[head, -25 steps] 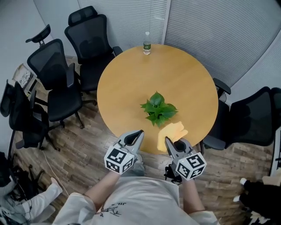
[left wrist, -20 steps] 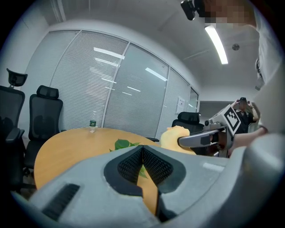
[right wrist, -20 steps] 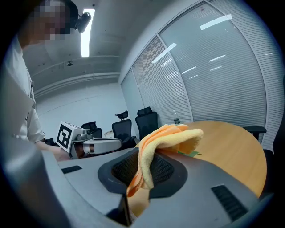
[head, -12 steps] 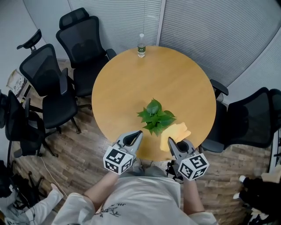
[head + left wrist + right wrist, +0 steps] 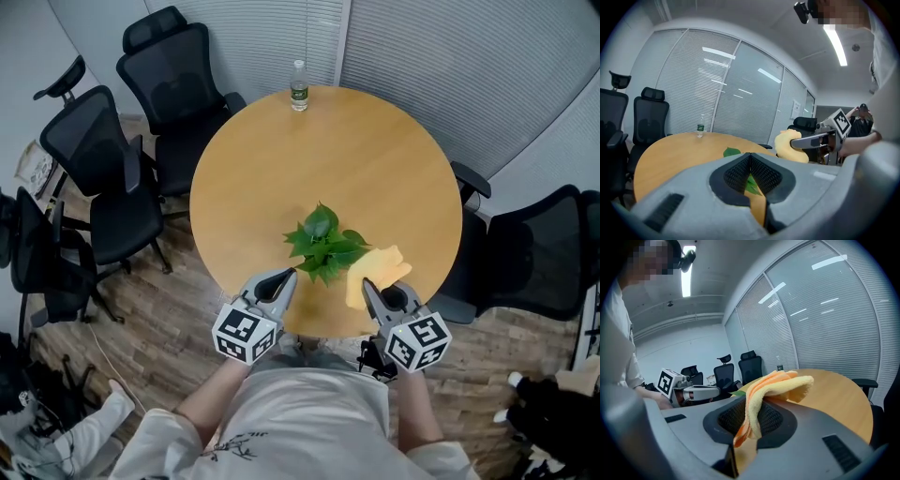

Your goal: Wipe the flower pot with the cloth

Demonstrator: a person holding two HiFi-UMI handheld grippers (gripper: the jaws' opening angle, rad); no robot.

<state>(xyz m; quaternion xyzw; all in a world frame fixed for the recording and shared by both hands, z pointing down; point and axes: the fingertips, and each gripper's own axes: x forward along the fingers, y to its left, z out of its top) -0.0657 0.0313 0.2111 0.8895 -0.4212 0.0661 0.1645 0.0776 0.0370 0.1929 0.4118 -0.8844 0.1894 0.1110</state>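
Note:
A small green plant (image 5: 323, 246) stands near the front edge of the round wooden table (image 5: 375, 169); its leaves hide the pot from above. My left gripper (image 5: 284, 277) is shut and empty, its tip just left of the leaves. In the left gripper view its jaws (image 5: 750, 161) meet, with a leaf (image 5: 732, 151) beyond them. My right gripper (image 5: 370, 285) is shut on the yellow cloth (image 5: 377, 270), which hangs right of the plant. The cloth (image 5: 773, 386) drapes over the right gripper (image 5: 747, 423) in its own view.
A water bottle (image 5: 298, 86) stands at the table's far edge. Black office chairs crowd the left side (image 5: 103, 159) and one sits at the right (image 5: 534, 262). Glass walls with blinds stand behind the table. The floor is wood.
Both grippers have moved forward to the table's front edge. The cloth now lies beside the plant's leaves, and the left tip has come up to them.

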